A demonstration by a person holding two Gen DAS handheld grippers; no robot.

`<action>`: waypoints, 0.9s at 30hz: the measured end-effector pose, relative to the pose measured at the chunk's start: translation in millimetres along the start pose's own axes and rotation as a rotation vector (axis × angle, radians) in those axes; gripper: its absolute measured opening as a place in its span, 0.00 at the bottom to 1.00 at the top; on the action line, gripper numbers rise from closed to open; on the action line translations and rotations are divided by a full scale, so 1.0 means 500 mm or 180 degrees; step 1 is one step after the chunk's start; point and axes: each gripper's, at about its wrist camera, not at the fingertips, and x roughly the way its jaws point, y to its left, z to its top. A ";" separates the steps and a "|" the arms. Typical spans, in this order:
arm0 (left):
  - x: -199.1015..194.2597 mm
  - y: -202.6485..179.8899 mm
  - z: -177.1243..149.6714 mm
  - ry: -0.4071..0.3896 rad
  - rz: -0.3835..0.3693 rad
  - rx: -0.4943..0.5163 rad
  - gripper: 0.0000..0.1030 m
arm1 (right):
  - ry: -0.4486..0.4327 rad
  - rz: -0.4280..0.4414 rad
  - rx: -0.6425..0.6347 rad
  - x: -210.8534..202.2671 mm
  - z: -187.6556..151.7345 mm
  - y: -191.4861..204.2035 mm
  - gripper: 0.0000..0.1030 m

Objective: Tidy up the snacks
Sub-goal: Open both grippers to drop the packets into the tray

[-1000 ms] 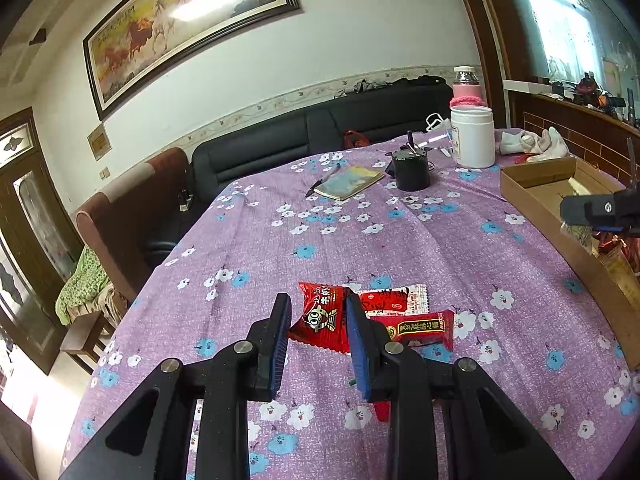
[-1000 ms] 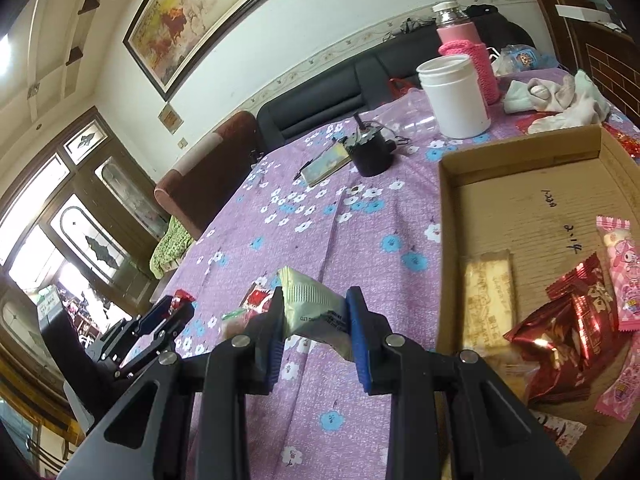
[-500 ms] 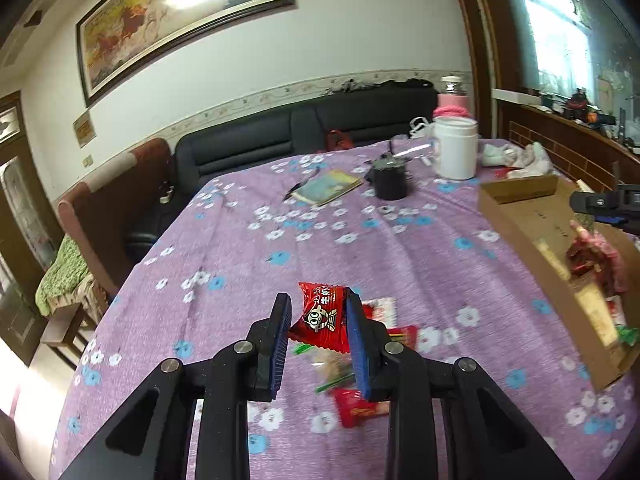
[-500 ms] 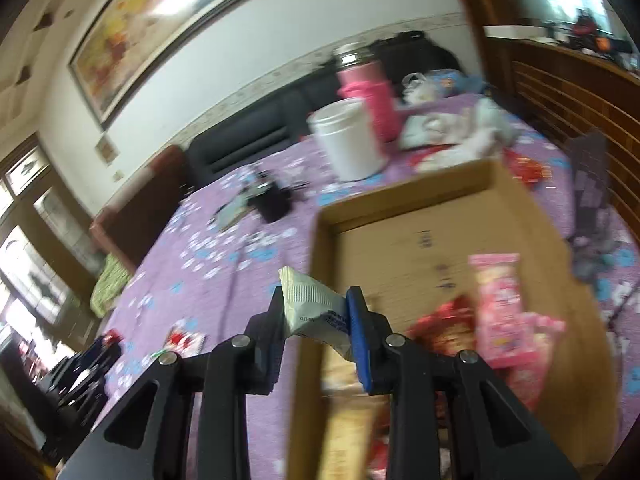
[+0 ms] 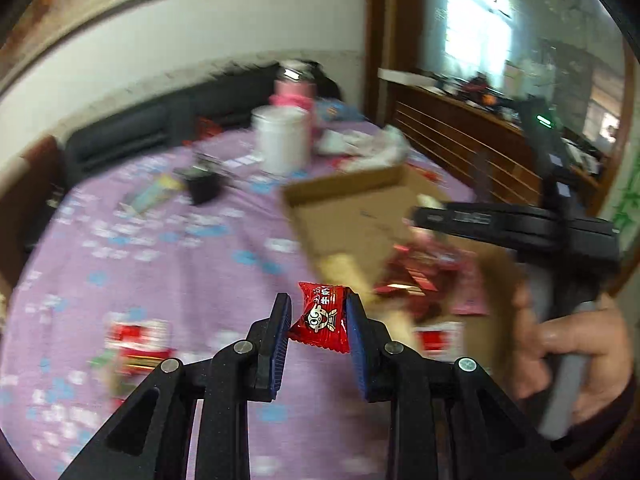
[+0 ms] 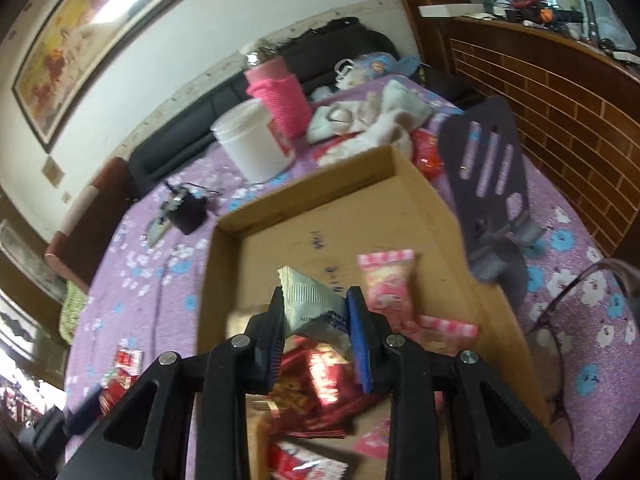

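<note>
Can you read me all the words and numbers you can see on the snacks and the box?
"LTD": on the pale green snack packet, the only letters legible.
Red candy wrapper: cartoon face and Chinese characters, too blurred to read.
Cardboard box floor: handwritten marks, unreadable.
Pink candy packet: print too blurred.
White jar label: unreadable.

Matt cardboard box [image 6: 420, 200], glossy wrappers [image 6: 320, 376]

A cardboard box [image 6: 432, 208] sits on the bench [image 6: 160, 300], snack packets [image 6: 386, 292] inside it, a tub [image 6: 252, 144] and flask [image 6: 280, 96] behind it, loose packets [image 6: 124, 364] to its left.
</note>
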 end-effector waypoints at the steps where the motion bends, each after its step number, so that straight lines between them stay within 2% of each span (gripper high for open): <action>1: 0.016 -0.025 -0.001 0.0068 -0.0101 0.0010 0.27 | 0.0024 -0.0038 0.0007 0.003 0.000 -0.004 0.27; 7: 0.075 -0.096 -0.011 0.0290 -0.0330 0.0071 0.27 | 0.0126 -0.0126 0.0069 0.015 -0.001 -0.025 0.27; 12: 0.098 -0.119 -0.020 0.0376 -0.0414 0.0111 0.27 | 0.0156 -0.0171 0.0050 0.020 0.000 -0.026 0.28; 22: 0.092 -0.128 -0.027 0.0302 -0.0363 0.0170 0.29 | 0.0109 -0.0215 0.0004 0.010 0.003 -0.019 0.34; 24: 0.089 -0.125 -0.028 0.0306 -0.0399 0.0140 0.35 | 0.0103 -0.0215 0.0015 0.009 0.004 -0.019 0.37; 27: 0.081 -0.123 -0.024 0.0257 -0.0392 0.0130 0.38 | 0.0072 -0.0198 0.0032 0.004 0.005 -0.021 0.37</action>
